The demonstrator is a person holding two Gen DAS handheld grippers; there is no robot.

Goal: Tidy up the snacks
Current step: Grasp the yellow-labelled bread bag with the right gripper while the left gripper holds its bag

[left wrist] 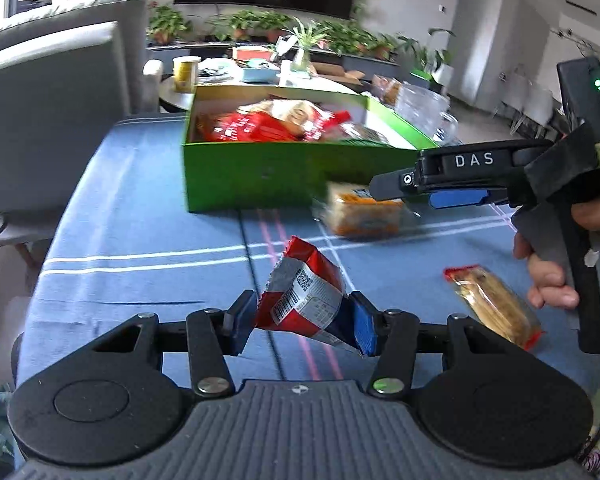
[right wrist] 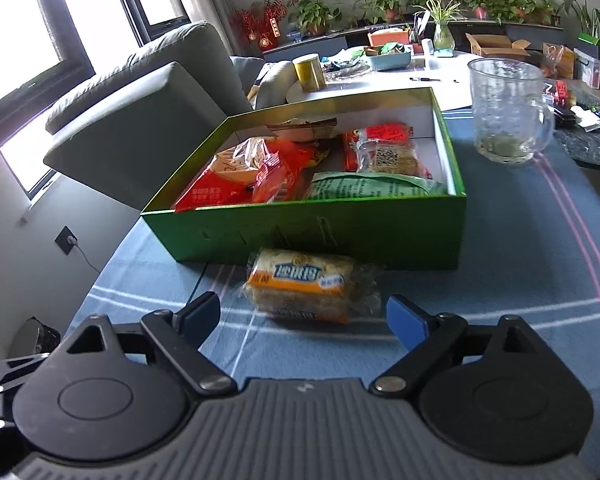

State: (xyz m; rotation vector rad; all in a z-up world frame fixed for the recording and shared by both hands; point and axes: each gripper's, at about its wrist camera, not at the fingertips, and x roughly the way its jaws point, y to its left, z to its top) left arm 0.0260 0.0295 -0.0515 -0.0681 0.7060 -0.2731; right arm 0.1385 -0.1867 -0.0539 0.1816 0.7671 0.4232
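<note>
Red packet (left wrist: 306, 300) clamped, left hand-held gripper (left wrist: 305, 322); right (right wrist: 303, 320) agape

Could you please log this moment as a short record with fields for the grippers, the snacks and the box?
left gripper: shut on the red and silver snack packet, held above the blue tablecloth
right gripper: open, jaws on either side of the orange-labelled snack pack
orange-labelled snack pack: on the cloth, just in front of the green box
green box: open, already holds several snack packets
loose snack: clear-wrapped bar with red ends lying on the cloth
also on table: glass mug behind the box
</note>
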